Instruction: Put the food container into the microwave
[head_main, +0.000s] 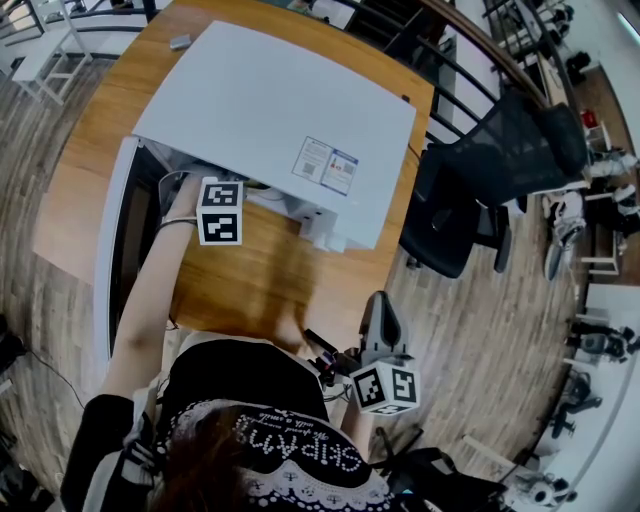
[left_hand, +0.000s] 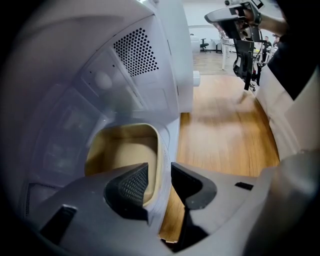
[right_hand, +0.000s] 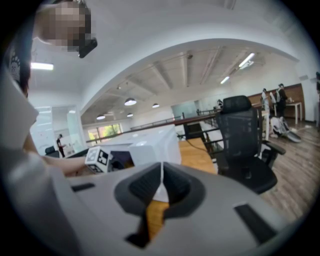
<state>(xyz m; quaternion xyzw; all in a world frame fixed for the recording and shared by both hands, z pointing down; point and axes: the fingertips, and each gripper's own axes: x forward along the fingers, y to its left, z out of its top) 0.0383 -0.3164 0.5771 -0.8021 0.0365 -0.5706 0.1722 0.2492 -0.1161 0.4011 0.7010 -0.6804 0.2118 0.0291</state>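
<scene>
wooden table, wood plank floor, black mesh office chair

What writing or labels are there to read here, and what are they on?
Sticker on the microwave top: print too small to read.
Lettering on the person's shirt: upside down, too blurred to read.
Cubes on the left claw and right claw: black-and-white patterns, no words.

Bright, even indoor light, mostly from ceiling lamps you can spot in the right gripper view. The microwave top is nearly blown-out white, with only soft shadows on the desk. Both gripper views are heavy fisheye with black corners, and the left claw looks soft up close.
</scene>
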